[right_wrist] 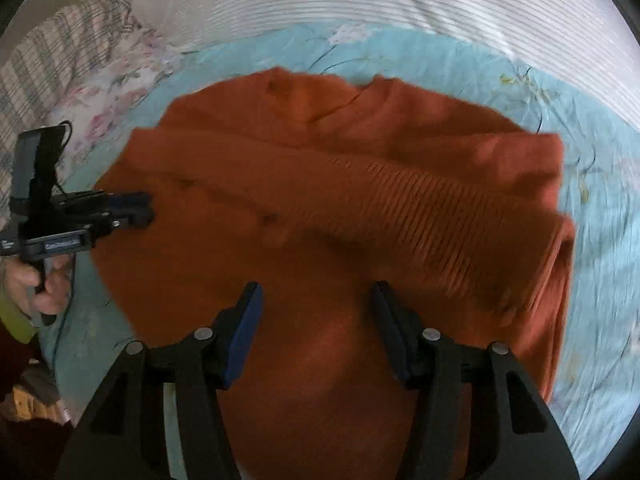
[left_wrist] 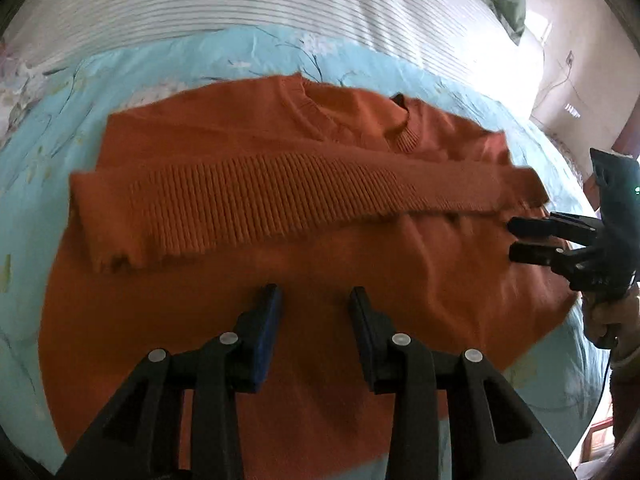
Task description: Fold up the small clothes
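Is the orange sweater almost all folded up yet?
Partly. Done: the orange sweater lies flat on the blue sheet, with one ribbed sleeve already folded across its body. In hand: nothing; the left gripper and right gripper are both open above the cloth. Left: folding the body itself, since it is still spread wide.

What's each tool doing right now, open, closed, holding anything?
Left tool: open, empty, fingers apart above the orange sweater.
Right tool: open, empty, fingers spread over the same sweater.
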A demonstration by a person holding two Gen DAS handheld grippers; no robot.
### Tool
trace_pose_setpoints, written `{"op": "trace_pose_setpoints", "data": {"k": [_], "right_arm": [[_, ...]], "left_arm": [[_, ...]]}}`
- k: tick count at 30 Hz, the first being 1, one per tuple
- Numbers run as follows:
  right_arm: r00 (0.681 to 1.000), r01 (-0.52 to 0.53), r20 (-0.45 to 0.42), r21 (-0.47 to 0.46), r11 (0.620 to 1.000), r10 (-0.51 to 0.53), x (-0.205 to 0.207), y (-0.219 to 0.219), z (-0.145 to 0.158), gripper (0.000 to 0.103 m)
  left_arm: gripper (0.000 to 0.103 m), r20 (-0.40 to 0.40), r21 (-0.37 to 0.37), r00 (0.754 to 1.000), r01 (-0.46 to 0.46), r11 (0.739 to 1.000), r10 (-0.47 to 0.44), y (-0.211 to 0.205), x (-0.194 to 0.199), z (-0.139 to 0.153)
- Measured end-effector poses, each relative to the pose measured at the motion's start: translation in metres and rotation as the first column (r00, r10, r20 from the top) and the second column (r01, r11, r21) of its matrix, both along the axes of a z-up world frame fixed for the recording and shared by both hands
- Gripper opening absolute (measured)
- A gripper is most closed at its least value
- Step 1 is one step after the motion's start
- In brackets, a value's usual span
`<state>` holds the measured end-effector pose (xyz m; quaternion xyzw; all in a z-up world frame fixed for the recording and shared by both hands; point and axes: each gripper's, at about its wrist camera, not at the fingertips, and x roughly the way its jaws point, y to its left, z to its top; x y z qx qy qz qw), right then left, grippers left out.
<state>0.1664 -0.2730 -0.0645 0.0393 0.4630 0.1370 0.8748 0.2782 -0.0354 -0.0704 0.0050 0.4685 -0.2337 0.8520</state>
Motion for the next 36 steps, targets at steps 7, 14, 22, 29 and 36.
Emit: {"op": "trace_pose_setpoints", "data": {"k": [7,14,22,29,36], "right_arm": [[0.941,0.329,0.082,0.015,0.944,-0.329,0.048,-0.074,0.02,0.037],[0.894,0.418,0.061,0.239,0.876,-0.443,-0.002,-0.099,0.026,0.037],[0.92,0.358,0.027,0.35,0.866,-0.391,-0.069,-0.052,0.005,0.039],[0.919,0.352,0.018,0.411,0.841,-0.394,-0.111,-0.034,-0.005,0.046],[0.933,0.32,0.017,0.418,0.85,-0.36,-0.133,-0.015,-0.001,0.051]], "left_arm": [[0.029,0.0,-0.019,0.981,-0.195,0.981,0.195,0.033,0.08,0.019],[0.059,-0.028,-0.163,0.894,-0.446,0.88,0.448,0.096,0.071,0.027],[0.059,-0.056,-0.259,0.884,-0.463,0.848,0.465,0.1,-0.035,0.017],[0.064,-0.125,-0.348,0.864,-0.498,0.794,0.488,0.113,-0.121,0.001],[0.068,-0.201,-0.421,0.851,-0.522,0.742,0.485,0.117,-0.135,-0.02]]}}
